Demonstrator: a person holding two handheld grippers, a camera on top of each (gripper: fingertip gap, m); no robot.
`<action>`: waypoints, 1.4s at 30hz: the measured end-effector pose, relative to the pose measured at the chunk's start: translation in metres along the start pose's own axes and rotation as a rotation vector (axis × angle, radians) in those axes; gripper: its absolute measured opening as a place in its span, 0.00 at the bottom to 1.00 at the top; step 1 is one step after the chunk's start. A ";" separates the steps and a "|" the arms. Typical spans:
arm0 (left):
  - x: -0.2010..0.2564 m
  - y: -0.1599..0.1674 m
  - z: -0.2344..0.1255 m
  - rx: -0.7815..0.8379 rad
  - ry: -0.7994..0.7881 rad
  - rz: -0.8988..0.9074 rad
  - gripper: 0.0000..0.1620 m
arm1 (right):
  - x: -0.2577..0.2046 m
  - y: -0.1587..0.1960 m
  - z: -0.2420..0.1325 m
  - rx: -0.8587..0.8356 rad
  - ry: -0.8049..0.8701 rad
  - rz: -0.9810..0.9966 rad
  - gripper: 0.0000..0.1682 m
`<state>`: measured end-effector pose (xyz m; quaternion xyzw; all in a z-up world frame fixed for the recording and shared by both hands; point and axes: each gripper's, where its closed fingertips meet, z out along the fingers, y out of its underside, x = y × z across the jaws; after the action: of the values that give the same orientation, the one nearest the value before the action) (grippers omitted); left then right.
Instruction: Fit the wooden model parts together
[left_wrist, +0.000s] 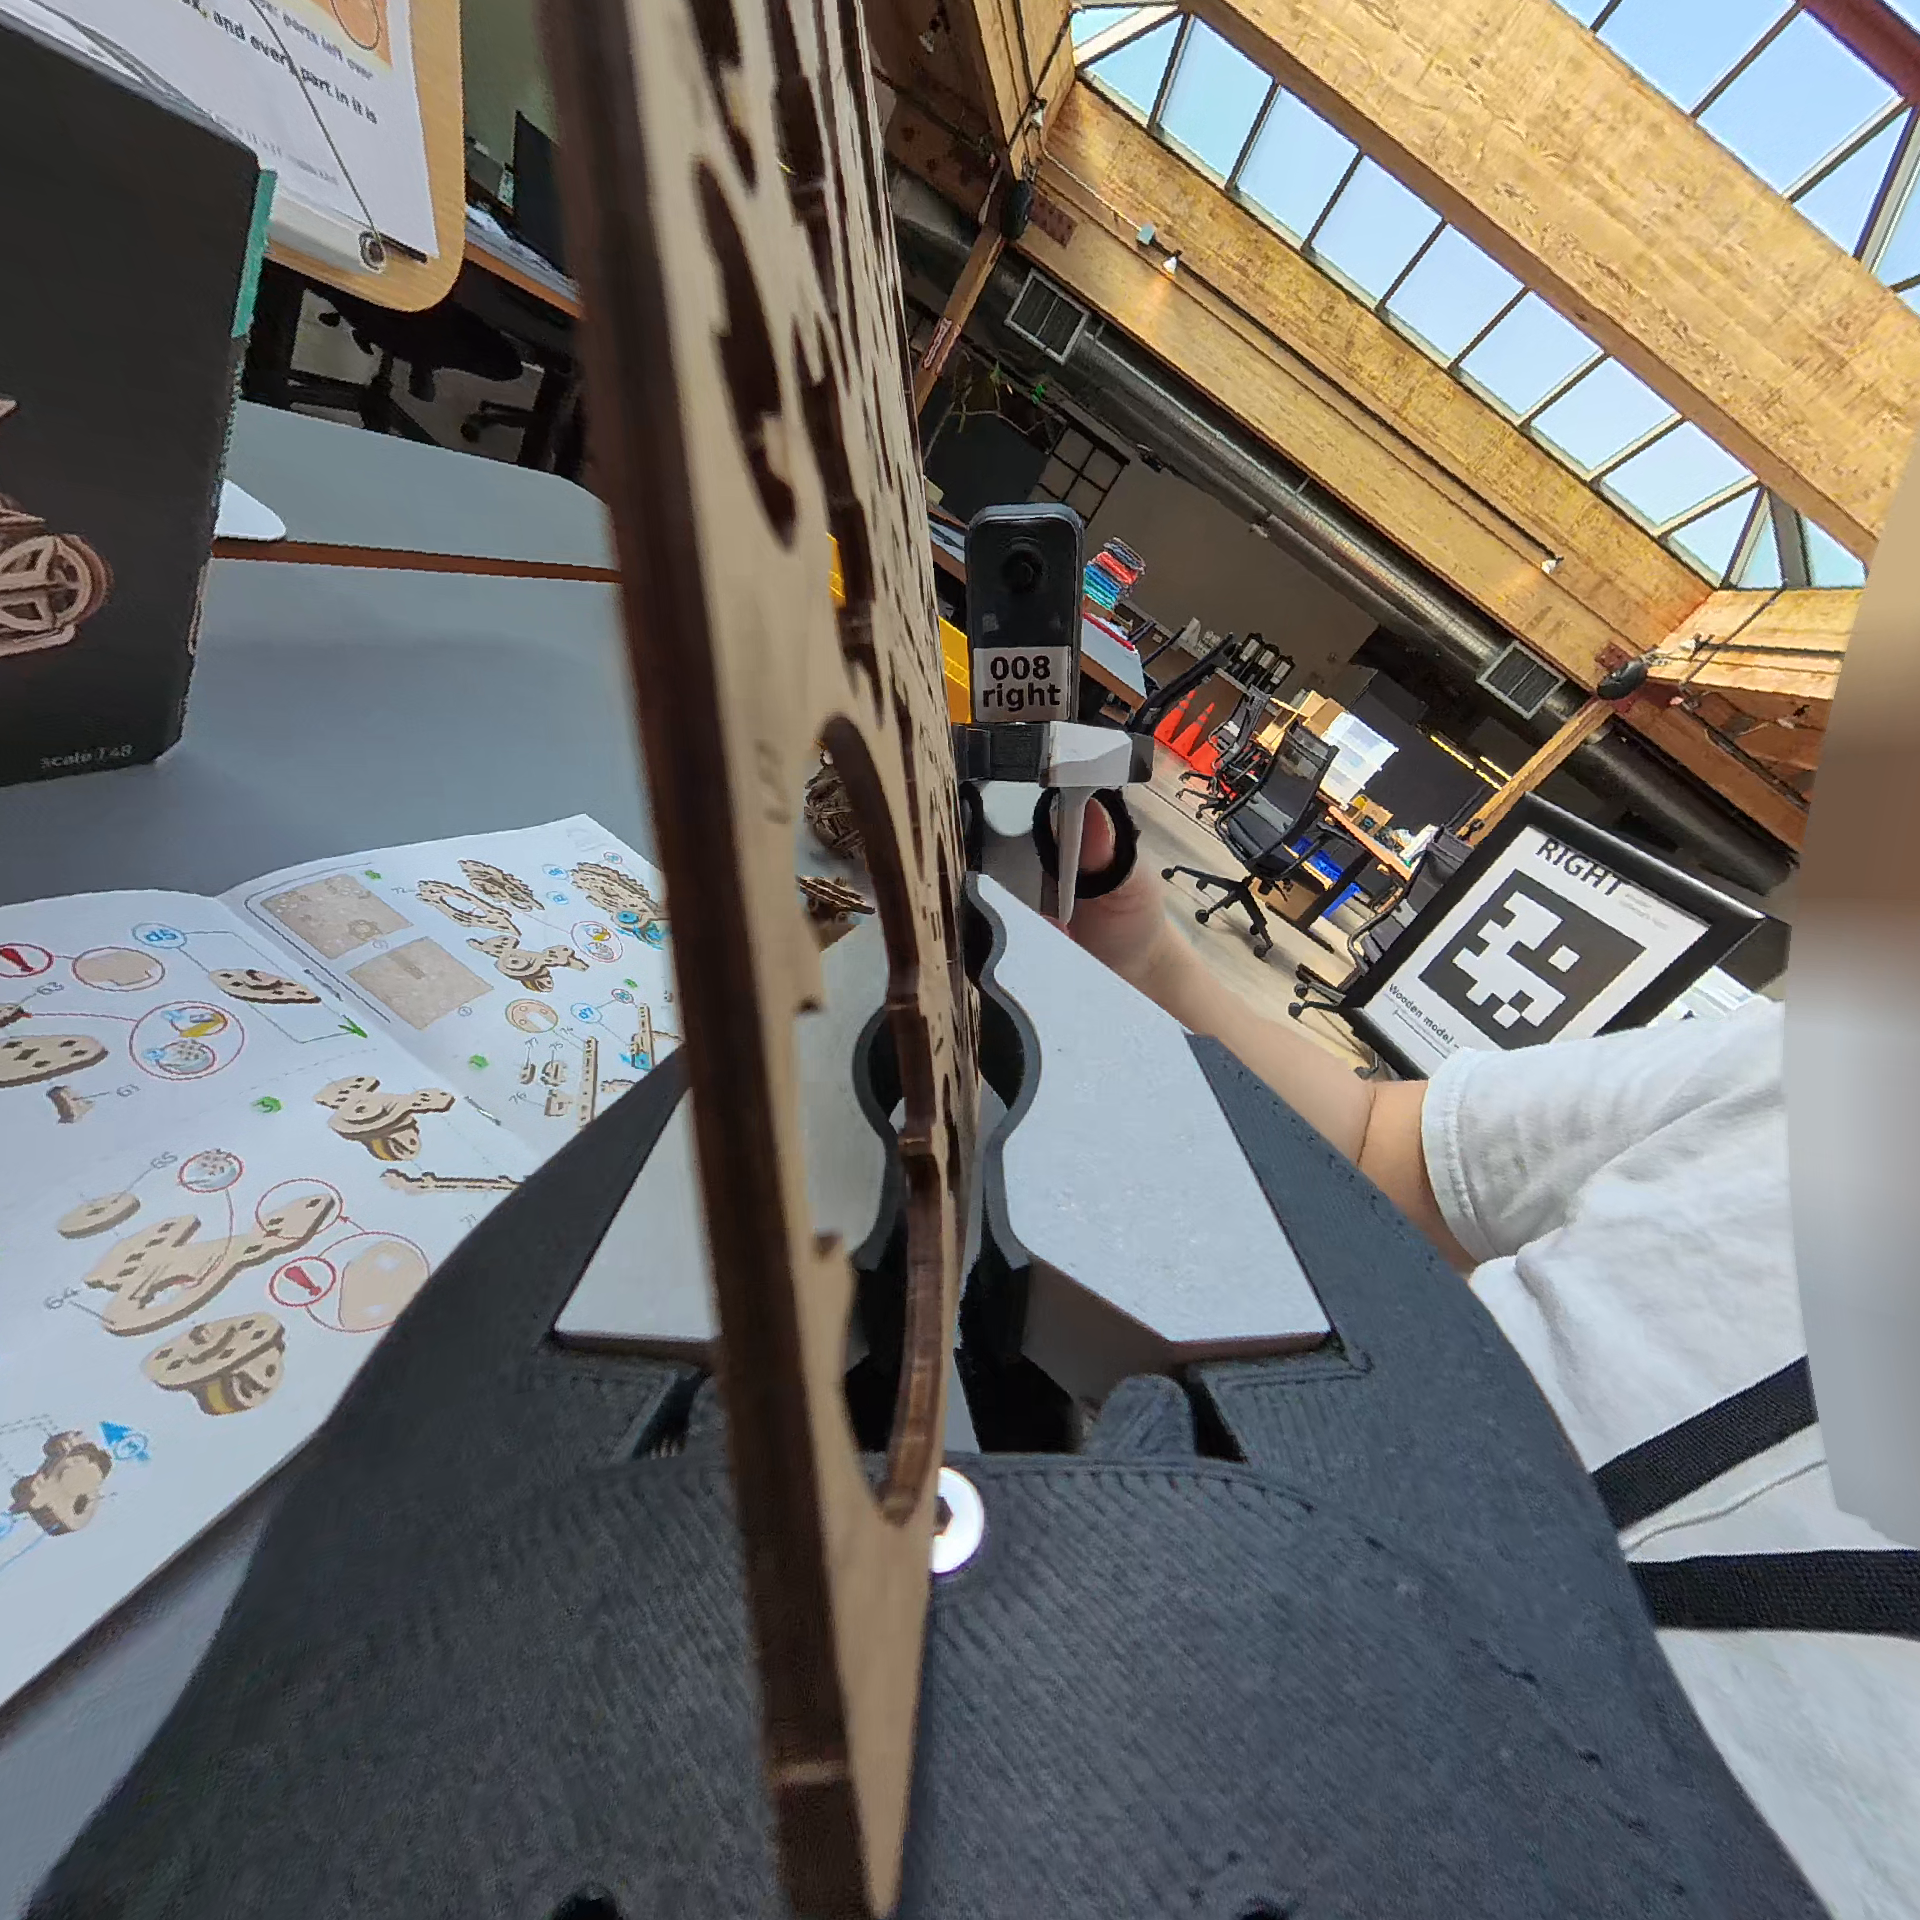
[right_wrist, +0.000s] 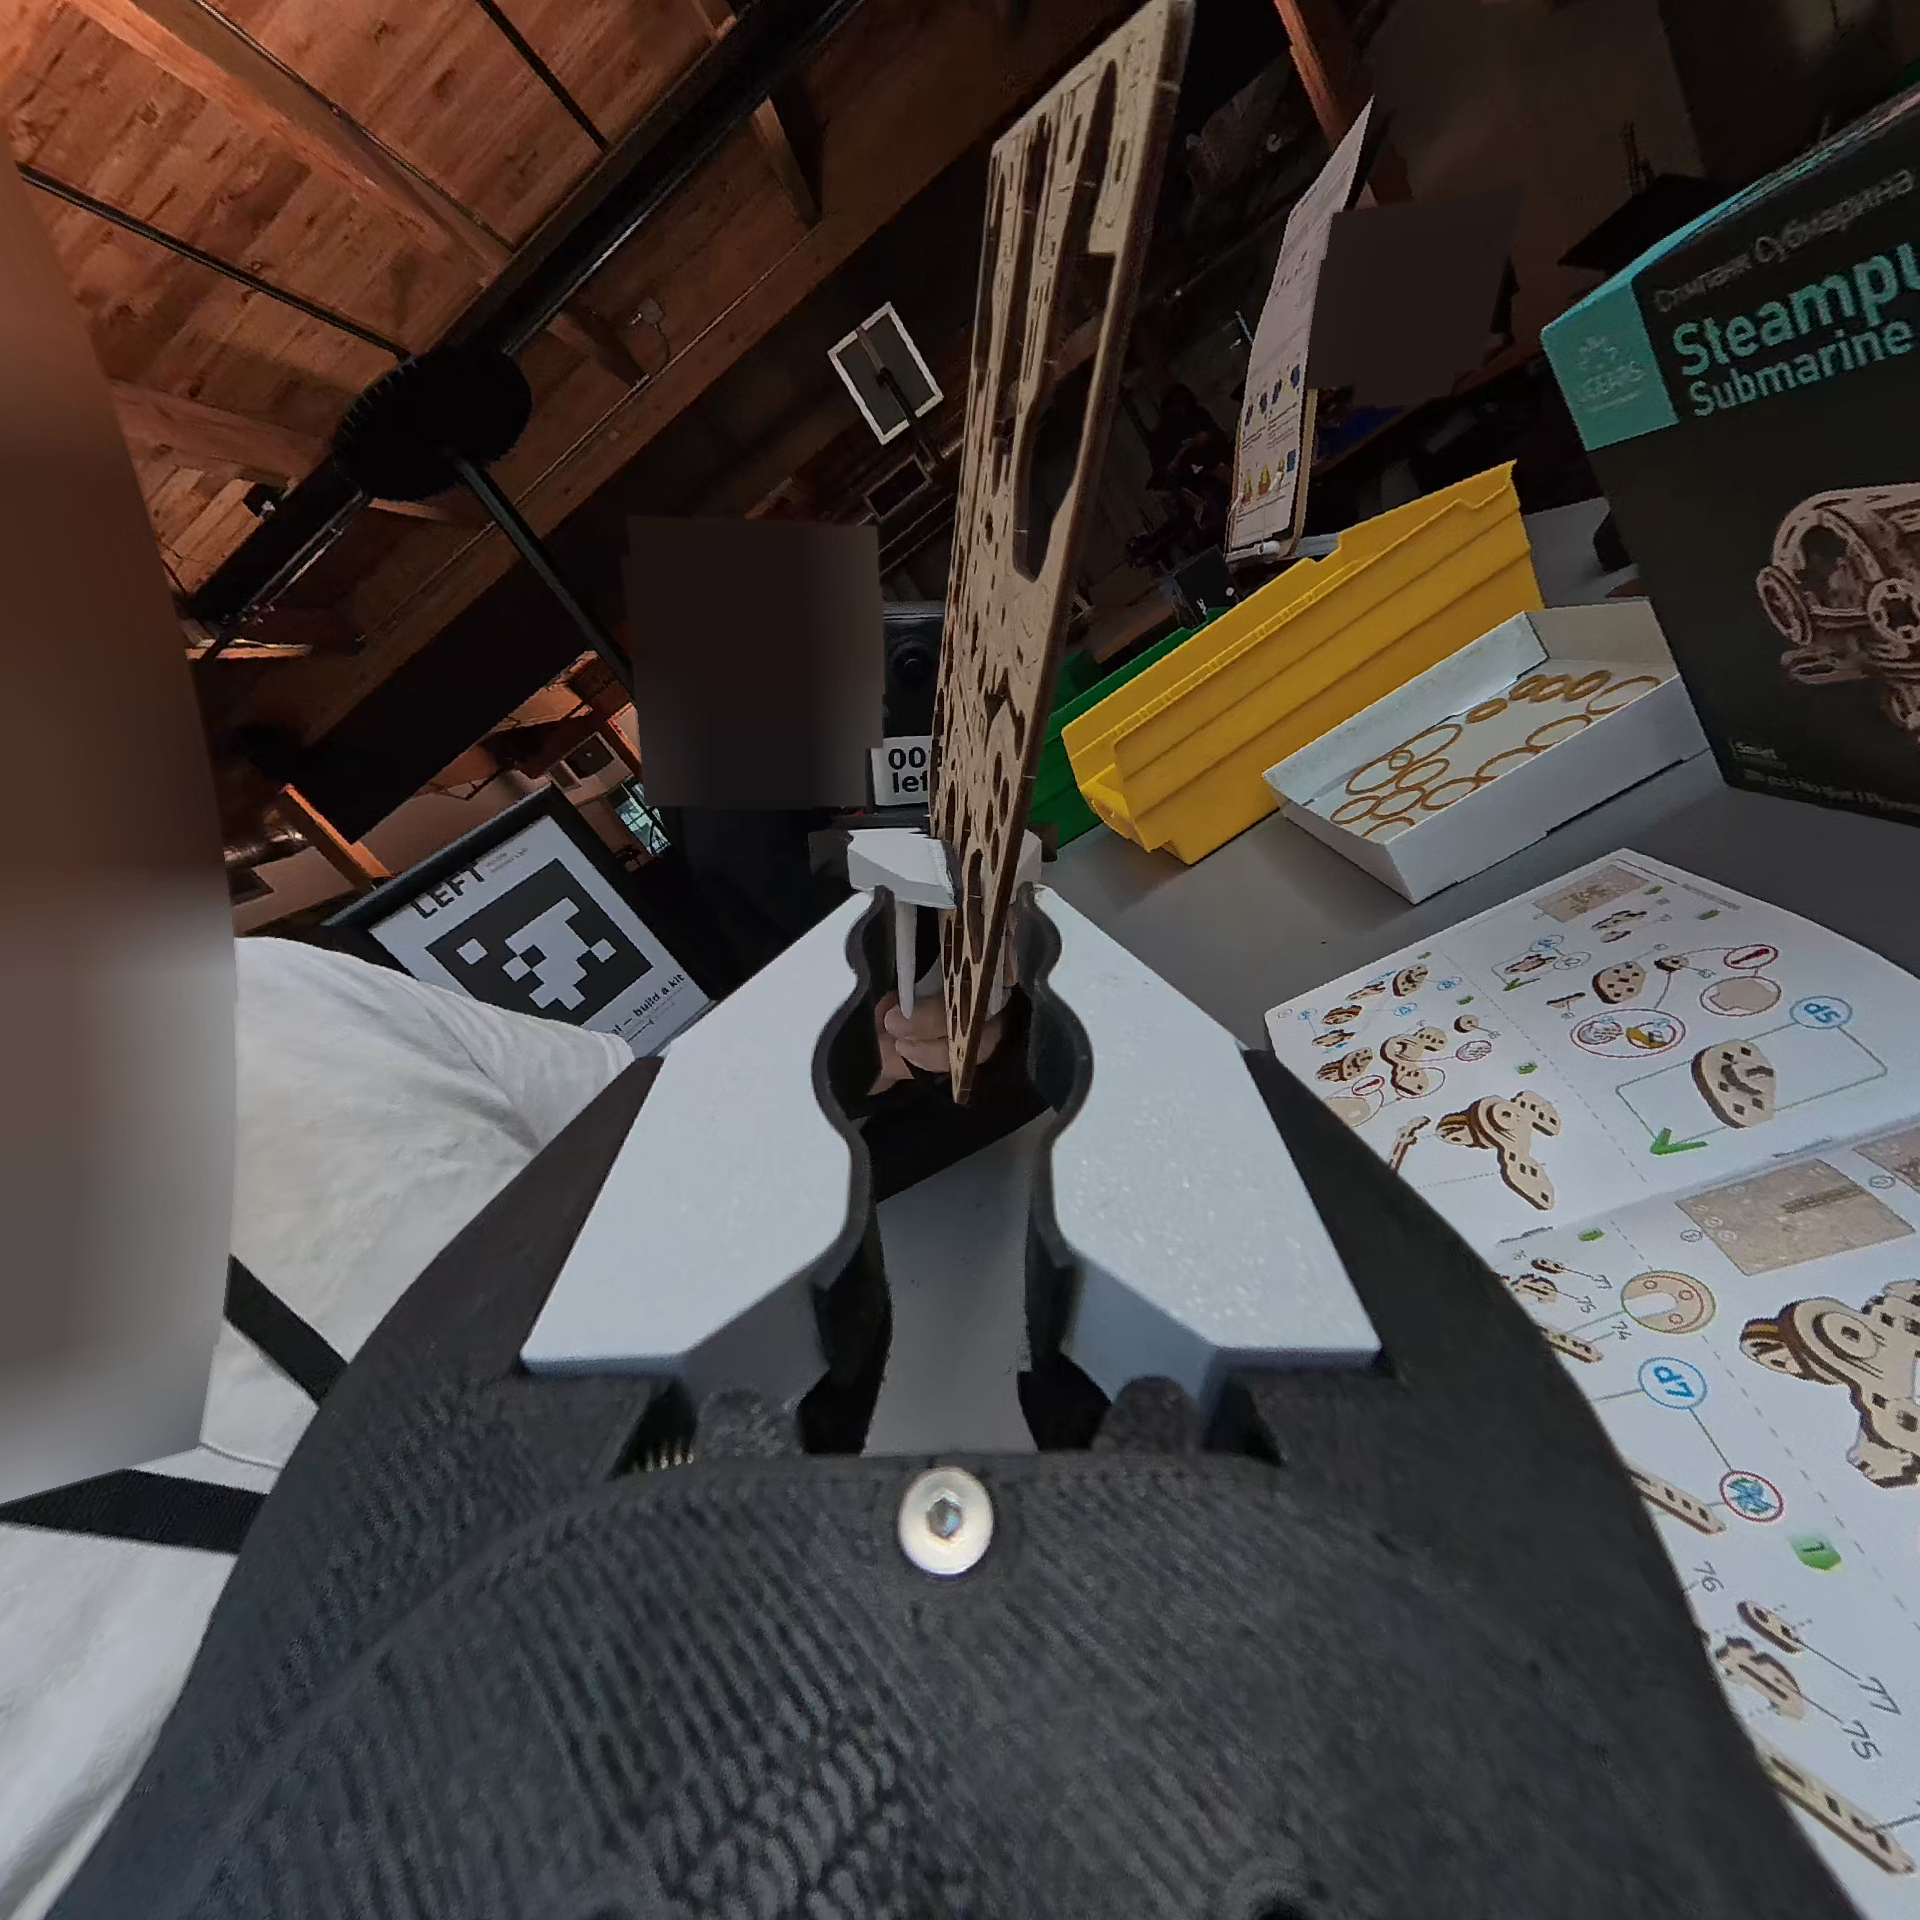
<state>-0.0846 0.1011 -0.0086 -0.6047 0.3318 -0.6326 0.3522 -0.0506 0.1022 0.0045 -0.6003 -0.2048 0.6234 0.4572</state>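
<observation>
Two hand-held grippers face each other above the bench (right_wrist: 1195, 914). The left hand-held gripper (left_wrist: 925, 1039) is clamped on the lower edge of a laser-cut wooden sheet (left_wrist: 769, 727), held upright on edge. The right hand-held gripper (right_wrist: 951, 1039) stands with its fingers apart and empty, just short of the sheet's (right_wrist: 1029, 540) lower corner. Beside the sheet, an instruction booklet (left_wrist: 260, 1091) lies open on the bench. Behind the booklet (right_wrist: 1662, 1195) stand a dark kit box (right_wrist: 1787, 499), a white tray of wooden rings (right_wrist: 1382, 831) and a yellow bin (right_wrist: 1299, 665)
</observation>
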 end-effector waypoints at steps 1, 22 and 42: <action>0.004 0.000 -0.004 0.008 0.020 -0.029 0.01 | -0.004 0.002 0.000 -0.022 -0.018 -0.045 0.14; -0.010 -0.018 -0.083 0.104 -0.020 -0.060 0.01 | 0.070 0.126 -0.007 -1.056 0.304 -0.648 0.17; -0.010 -0.027 -0.104 0.207 -0.005 -0.032 0.00 | 0.077 0.147 0.003 -1.238 0.131 -0.619 0.21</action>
<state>-0.1893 0.1232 0.0037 -0.5720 0.2541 -0.6676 0.4032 -0.0902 0.0930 -0.1565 -0.7010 -0.6565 0.1953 0.1986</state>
